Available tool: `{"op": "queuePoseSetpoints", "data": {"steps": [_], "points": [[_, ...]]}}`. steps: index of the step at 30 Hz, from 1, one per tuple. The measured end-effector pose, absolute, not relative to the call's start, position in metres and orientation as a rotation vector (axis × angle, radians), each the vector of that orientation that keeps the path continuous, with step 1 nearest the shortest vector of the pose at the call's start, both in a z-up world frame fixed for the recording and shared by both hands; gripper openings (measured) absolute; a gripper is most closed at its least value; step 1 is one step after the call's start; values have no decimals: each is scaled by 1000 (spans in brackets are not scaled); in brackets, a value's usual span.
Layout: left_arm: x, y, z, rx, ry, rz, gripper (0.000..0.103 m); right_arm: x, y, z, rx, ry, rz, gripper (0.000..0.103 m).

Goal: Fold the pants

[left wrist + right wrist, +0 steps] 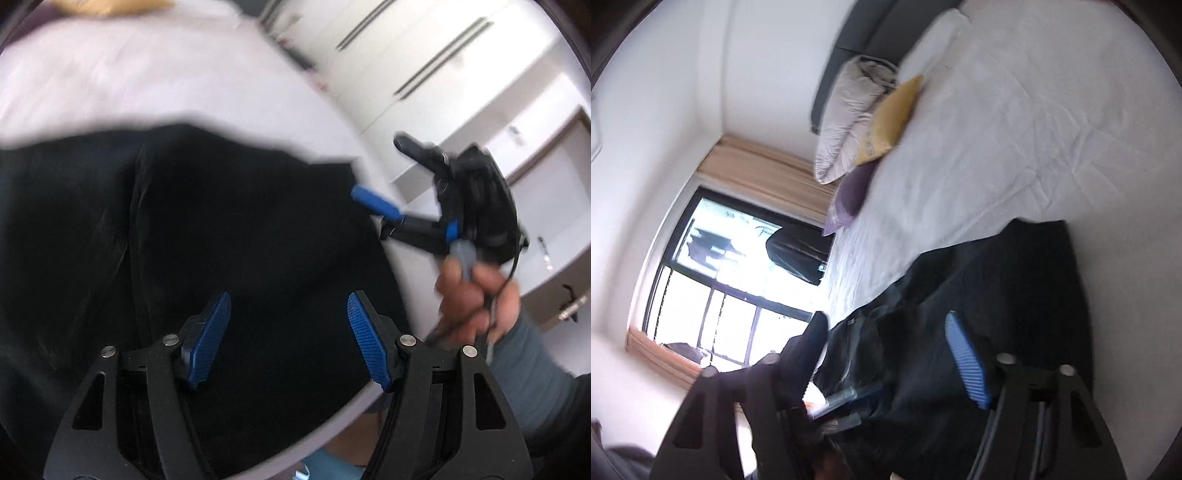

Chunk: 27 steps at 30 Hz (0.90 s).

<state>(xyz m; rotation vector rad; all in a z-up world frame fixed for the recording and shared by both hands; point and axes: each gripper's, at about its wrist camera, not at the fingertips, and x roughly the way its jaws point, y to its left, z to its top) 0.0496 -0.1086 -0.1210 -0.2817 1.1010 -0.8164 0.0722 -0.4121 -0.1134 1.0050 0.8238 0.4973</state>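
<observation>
Blue ribbed pads (208,341) of the left gripper (290,339) were held apart above the black pants (221,221), with nothing pressed between them. The pants were spread on the white bed sheet (1015,129). The right gripper (886,354), carried by a hand (472,299), was seen open too, empty, over the same cloth. No brand, label or writing could be read; both views were blurred.

Black pants (229,229) on a white bed sheet (1015,140). Left tongs (290,338): black frame, blue ridged pads (208,343). Upper centre of the right wrist view: yellow cushion (895,118), purple cushion (849,195), pale grey pillow (849,110). Beige curtain (764,166) beside a black-framed window (713,273).
</observation>
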Motion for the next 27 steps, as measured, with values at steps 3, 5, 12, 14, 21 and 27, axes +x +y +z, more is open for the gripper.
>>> {"op": "queuePoseSetpoints", "data": {"steps": [3, 5, 12, 14, 21, 27], "points": [[41, -95, -122, -307, 1040, -836, 63, 81, -433, -158, 1079, 874, 426, 54], [38, -90, -118, -309, 1030, -838, 63, 75, -449, -169, 1156, 847, 428, 45], [40, -94, -123, -336, 1022, -818, 63, 71, -454, -134, 1138, 703, 362, 85], [35, -86, -123, -351, 1022, -819, 63, 82, -458, -149, 1158, 745, 296, 75], [34, -78, -120, -377, 1034, -806, 63, 62, -511, -155, 1275, 641, 108, 78], [35, -83, -122, -368, 1033, -792, 63, 61, -483, -128, 1246, 601, 308, 80]]}}
